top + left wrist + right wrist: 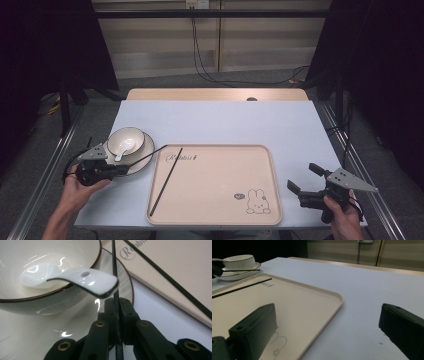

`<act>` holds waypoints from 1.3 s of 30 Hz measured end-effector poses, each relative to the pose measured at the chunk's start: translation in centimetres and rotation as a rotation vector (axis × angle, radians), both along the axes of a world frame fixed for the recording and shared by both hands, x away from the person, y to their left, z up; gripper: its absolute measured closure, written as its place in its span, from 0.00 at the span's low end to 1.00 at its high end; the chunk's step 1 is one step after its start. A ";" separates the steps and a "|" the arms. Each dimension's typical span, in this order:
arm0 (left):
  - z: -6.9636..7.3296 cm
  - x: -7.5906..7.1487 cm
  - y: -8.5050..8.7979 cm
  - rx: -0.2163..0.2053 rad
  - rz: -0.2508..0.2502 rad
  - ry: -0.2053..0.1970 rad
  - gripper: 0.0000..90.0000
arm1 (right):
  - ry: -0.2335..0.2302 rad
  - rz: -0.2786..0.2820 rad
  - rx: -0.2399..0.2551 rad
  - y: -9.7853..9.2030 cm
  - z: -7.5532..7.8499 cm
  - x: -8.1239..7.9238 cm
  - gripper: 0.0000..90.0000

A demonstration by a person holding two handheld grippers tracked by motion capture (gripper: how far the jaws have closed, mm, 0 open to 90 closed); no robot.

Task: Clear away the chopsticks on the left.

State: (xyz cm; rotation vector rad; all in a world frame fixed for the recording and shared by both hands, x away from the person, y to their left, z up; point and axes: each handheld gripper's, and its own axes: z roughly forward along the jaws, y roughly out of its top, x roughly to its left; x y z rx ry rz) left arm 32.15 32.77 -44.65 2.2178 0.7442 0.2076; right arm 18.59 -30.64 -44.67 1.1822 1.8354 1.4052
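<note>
Two chopsticks: one (165, 181) on the tray (215, 187), one (145, 157) pinched by left gripper (119, 169); right gripper (305, 179) fingers spread.

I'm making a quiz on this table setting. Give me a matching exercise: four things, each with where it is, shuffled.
Things:
1. white spoon
2. bowl
3. loose chopstick
4. second chopstick

Places:
A. lying on the beige tray
B. clamped in the left tool
C. on the plate
D. resting in the bowl

Pairs: 1-D, 2-C, 3-A, 4-B
</note>
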 end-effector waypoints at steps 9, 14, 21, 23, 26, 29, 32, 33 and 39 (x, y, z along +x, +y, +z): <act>1.0 -0.9 0.1 -0.040 0.031 0.022 0.95 | 0.001 0.004 0.002 0.1 0.0 0.0 0.01; 1.5 -1.8 0.3 -0.088 0.063 0.022 0.95 | 0.003 0.002 0.004 0.0 0.0 0.0 0.01; 2.2 -3.4 0.4 -0.123 0.084 0.035 0.95 | 0.001 0.005 0.005 0.1 0.0 0.0 0.01; 2.5 -3.9 0.2 -0.135 0.102 0.037 0.95 | -0.004 0.008 0.004 0.1 0.0 0.1 0.02; 2.6 -4.6 -0.1 -0.165 0.121 0.044 0.95 | -0.003 0.008 0.002 0.1 0.0 0.1 0.02; 2.7 -5.2 -0.6 -0.170 0.140 0.057 0.95 | -0.001 0.008 0.006 0.1 0.0 0.1 0.02; 2.9 -5.7 -0.9 -0.198 0.162 0.071 0.95 | -0.002 0.009 0.005 0.1 0.0 0.1 0.02; 3.0 -6.0 -1.1 -0.206 0.160 0.074 0.95 | -0.002 0.009 0.005 0.1 0.0 0.1 0.02; 3.5 -7.5 -2.6 -0.201 0.183 0.073 0.95 | -0.001 0.010 0.005 0.2 0.0 0.0 0.02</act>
